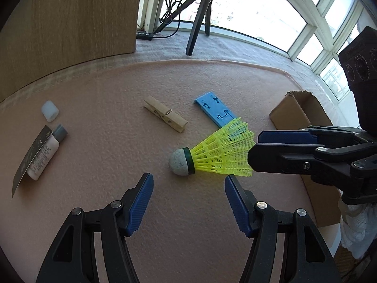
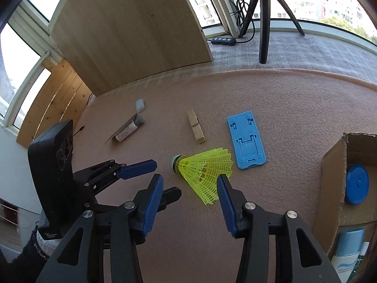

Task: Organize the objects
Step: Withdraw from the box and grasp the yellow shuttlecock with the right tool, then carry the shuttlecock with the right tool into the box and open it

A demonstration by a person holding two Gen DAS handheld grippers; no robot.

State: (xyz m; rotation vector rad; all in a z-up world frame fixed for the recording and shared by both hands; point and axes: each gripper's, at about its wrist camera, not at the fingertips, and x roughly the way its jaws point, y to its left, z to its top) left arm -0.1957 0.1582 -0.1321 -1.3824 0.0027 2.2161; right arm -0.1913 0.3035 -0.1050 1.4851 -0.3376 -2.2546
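Note:
A yellow plastic shuttlecock (image 1: 219,154) (image 2: 202,172) with a grey cork lies on its side on the pink felt mat (image 1: 99,89). My left gripper (image 1: 188,180) (image 2: 165,178) is open just short of the cork, with nothing between its fingers. My right gripper (image 2: 189,179) (image 1: 254,147) is open at the skirt's wide end. Its right finger is at the skirt's rim, and its left finger stands clear of the skirt. Farther back lie a wooden clothespin (image 1: 165,116) (image 2: 196,128) and a flat blue plastic stand (image 1: 215,112) (image 2: 246,140).
A small tube on a card (image 1: 46,151) (image 2: 129,131) and a white cap (image 1: 50,110) (image 2: 140,105) lie at the left. A cardboard box (image 1: 299,113) (image 2: 334,179) holding a blue round lid (image 2: 357,184) stands at the right. A tripod (image 2: 264,23) and a wooden board (image 1: 70,23) are behind the mat.

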